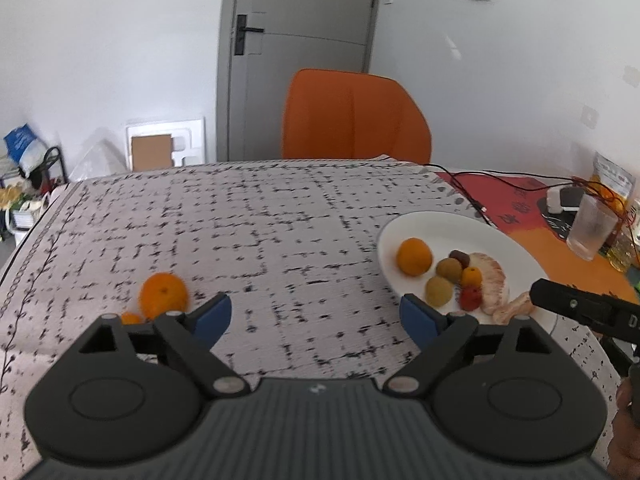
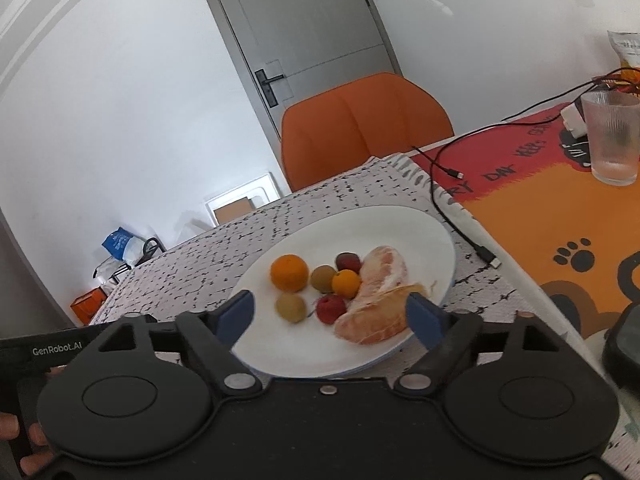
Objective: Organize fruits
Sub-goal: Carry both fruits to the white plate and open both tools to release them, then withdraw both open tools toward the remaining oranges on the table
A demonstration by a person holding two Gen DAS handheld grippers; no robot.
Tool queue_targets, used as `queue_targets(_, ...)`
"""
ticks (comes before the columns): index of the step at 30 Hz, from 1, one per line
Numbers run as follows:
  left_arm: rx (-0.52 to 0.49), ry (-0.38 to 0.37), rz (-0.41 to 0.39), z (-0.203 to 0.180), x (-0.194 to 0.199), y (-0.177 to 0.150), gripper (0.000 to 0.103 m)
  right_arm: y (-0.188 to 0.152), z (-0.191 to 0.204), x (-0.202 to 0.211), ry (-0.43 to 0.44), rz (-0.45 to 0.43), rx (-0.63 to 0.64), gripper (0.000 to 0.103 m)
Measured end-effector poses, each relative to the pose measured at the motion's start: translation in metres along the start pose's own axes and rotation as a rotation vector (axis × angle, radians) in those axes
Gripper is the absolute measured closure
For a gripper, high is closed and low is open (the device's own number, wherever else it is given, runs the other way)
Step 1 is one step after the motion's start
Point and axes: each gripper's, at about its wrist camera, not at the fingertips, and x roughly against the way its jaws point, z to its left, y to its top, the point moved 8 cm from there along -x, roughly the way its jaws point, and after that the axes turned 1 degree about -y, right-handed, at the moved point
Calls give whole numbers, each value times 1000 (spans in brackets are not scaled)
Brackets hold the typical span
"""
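A white plate (image 1: 424, 222) (image 2: 316, 352) on the patterned tablecloth holds an orange (image 1: 414, 257) (image 2: 289, 273), two green-brown fruits, a small orange fruit (image 2: 346, 283), two red fruits and peeled pomelo pieces (image 2: 378, 300). A loose orange (image 1: 163, 295) lies on the cloth at the left, with a smaller orange fruit (image 1: 130, 318) beside it. My left gripper (image 1: 316, 318) is open and empty above the cloth, right of the loose orange. My right gripper (image 2: 331, 312) is open and empty just above the plate's near side.
An orange chair (image 1: 356, 116) stands behind the table. An orange-red mat (image 2: 560, 208) at the right carries a ribbed glass (image 2: 612, 140), cables (image 2: 460, 216) and a dark device (image 2: 624, 344). Clutter sits on the floor at the far left.
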Motion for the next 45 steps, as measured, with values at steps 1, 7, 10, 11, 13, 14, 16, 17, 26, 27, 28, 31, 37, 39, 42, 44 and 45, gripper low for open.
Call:
queue_targets(1,10,5,0,4,2,0,13,0,2,1,-4,-4,3,3)
queue_targets(7,65,34,-39,27,19,1,1,2,16,3,-10,-32,24,0)
queue_targets(10,86,37,-49,36,26,1,0,1,22,1,11,-30,14,0)
queue_targets(11,90,38,-54,40,29,2,0,0,25,1,15,-26,14,0)
queue_targets(13,99,35,-64,45,33,2,0,-1,30,1,16,-24,24,0)
queue_targets(14,105,36,-75,49,36,2,0,-2,33,1,14,-26,32,0)
queue_targets(16,119,38,-92,55,41,3,0,-3,39,2,18,-30,49,0)
queue_targets(17,126,34,-96,58,43,3,0,-4,42,1,25,-28,52,0)
queue_targets(26,176,64,-136,87,64,6,0,-9,66,-2,76,-15,89,0)
queue_targets(27,179,71,-136,90,65,6,0,-10,69,-2,82,-15,94,0)
queue_targets(28,184,78,-135,93,66,5,0,-10,72,-2,87,-14,97,0)
queue_targets(31,198,90,-135,103,69,3,0,-12,79,-4,104,-14,100,0)
queue_targets(37,225,115,-139,123,73,-2,0,-16,95,-9,130,3,127,0)
queue_targets(39,224,129,-138,127,74,-4,0,-18,101,-11,144,11,138,0)
queue_targets(42,223,142,-128,134,72,-7,0,-21,111,-16,158,28,157,0)
queue_targets(44,229,152,-116,138,70,-8,0,-22,117,-22,166,45,166,0)
queue_targets(45,231,148,-110,140,69,-10,0,-23,119,-24,170,49,167,0)
